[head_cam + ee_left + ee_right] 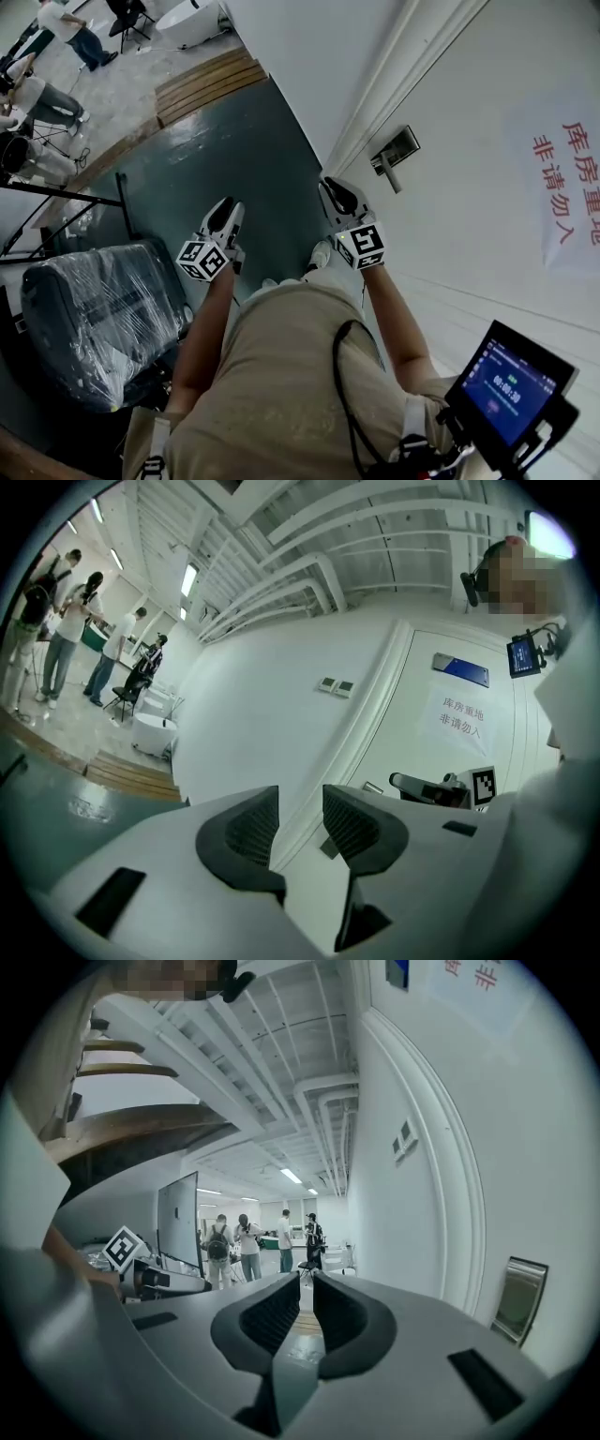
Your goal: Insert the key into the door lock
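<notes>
Room: white door point(469, 216) is standing on the right, dark floor point(234, 141) lying on the left | lock point(396, 148): sitting on the door, just beyond the right gripper point(339, 194) | right gripper: hovering near the door, jaws a little apart, gripping nothing | left gripper point(225, 214): hovering farther left, jaws wide apart, gripping nothing

The dark grey-green floor point(244, 150) lies under you, and your pale shoe point(322, 253) is planted on it. At your left a seat wrapped in clear plastic film point(94, 314) stands on it, with a black metal frame point(56, 192) just beyond. Farther off, wooden steps point(206, 80) border it. Past them, people point(86, 39) stand on a paler floor point(122, 94).
</notes>
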